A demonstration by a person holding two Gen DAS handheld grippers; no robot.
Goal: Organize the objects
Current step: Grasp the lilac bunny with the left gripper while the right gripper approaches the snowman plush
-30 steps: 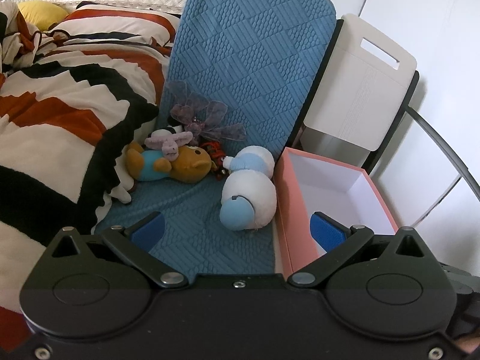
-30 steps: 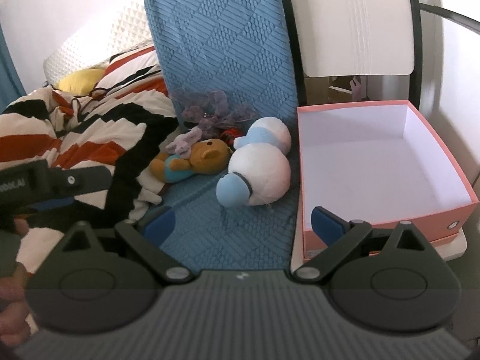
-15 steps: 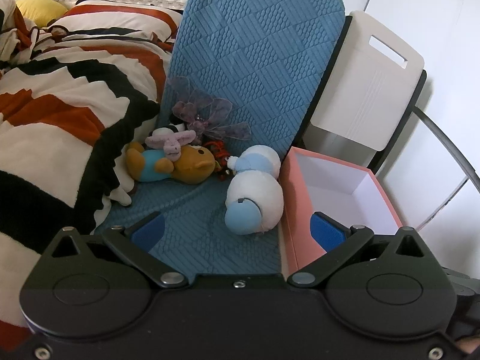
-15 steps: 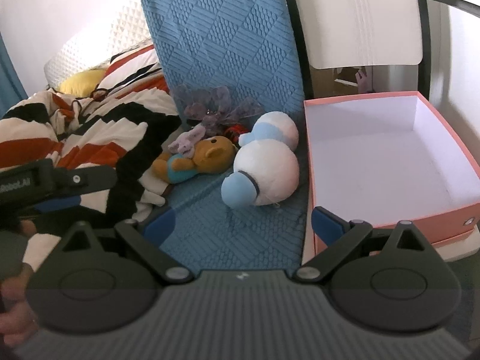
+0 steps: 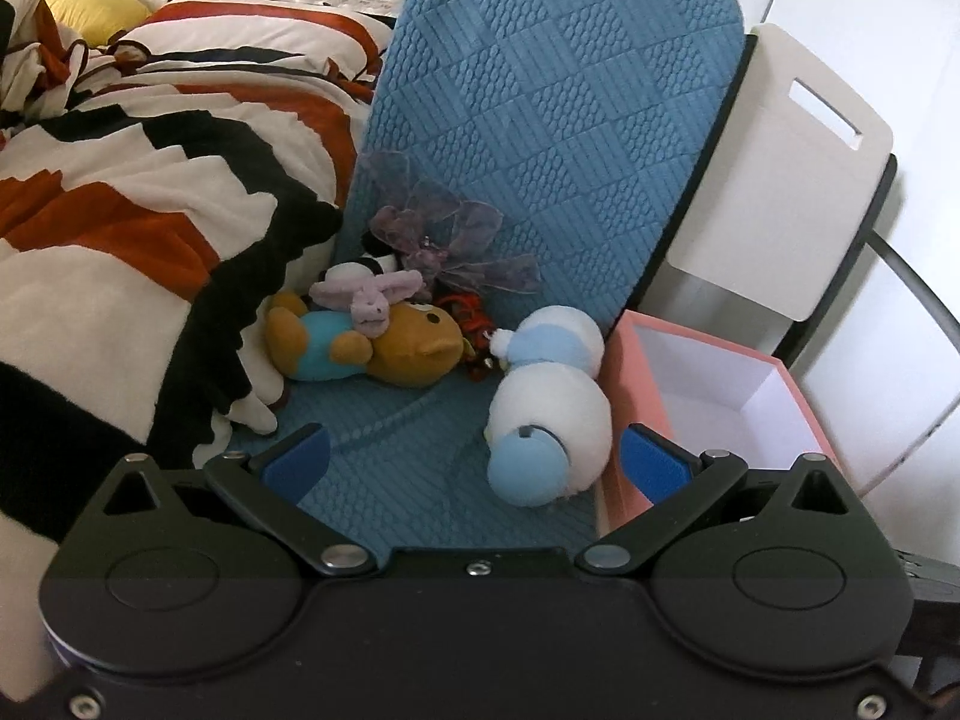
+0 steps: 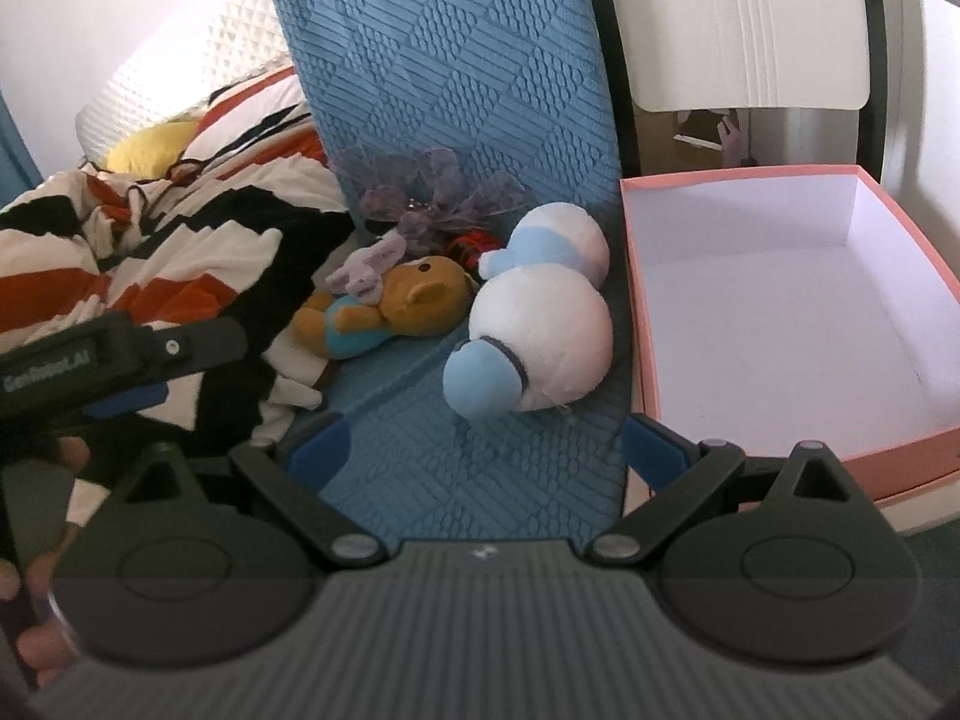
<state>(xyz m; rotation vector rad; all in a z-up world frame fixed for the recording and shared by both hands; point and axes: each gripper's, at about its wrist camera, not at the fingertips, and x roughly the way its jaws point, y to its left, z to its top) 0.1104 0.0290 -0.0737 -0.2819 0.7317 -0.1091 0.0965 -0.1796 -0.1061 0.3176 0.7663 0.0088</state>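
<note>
A white and light-blue plush lies on the blue textured mat, beside an empty pink box. A brown bear plush in a teal shirt lies further left, with a small lilac bunny on it. Behind them sit a purple mesh bow and a small red item. My left gripper and right gripper are both open and hold nothing, a little short of the white plush.
A striped orange, black and cream blanket covers the bed on the left, with a yellow pillow behind. A white chair back stands behind the box. The left gripper's side and a hand show in the right wrist view.
Both grippers have moved forward toward the toys, which now appear larger and closer. Nothing has been picked up.
</note>
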